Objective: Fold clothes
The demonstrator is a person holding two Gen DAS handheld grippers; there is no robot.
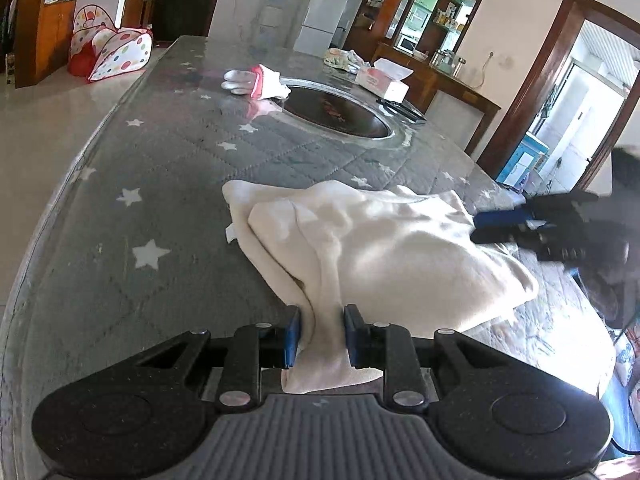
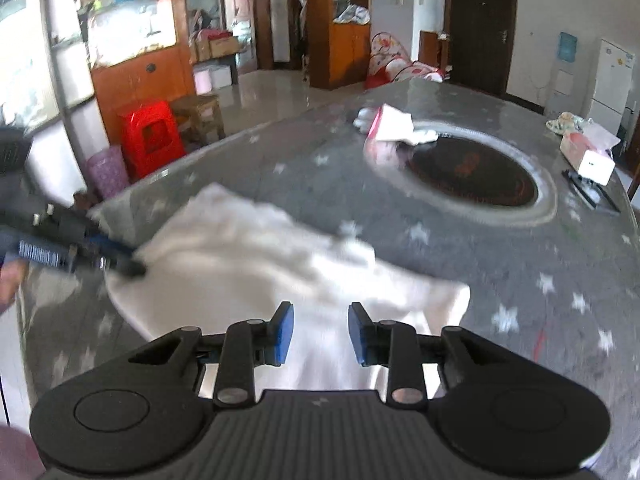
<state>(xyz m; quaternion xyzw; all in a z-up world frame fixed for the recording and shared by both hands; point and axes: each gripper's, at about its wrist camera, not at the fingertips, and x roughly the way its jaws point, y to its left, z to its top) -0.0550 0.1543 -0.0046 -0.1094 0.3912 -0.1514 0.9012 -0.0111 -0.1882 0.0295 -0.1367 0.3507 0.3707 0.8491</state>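
— That cream garment (image 1: 384, 248) looks soft and light, limp as a towel; it lies rumpled on the near part of the table (image 1: 120, 216).

— Where would you take it?

— By an edge or corner. The left hand-held gripper (image 1: 320, 334) already pinches a bunched fold between its blue pads. The right hand-held gripper (image 2: 320, 334) hangs over the cloth, jaws parted and opening, gripping nothing.

— Will it slip?

— I doubt it; the table has a grey quilted cover with white stars. Farther off there's a dark round inset (image 1: 340, 114), a small folded piece (image 1: 256, 82), a tissue box (image 1: 382, 82), then a fridge (image 1: 324, 14) and cabinets.
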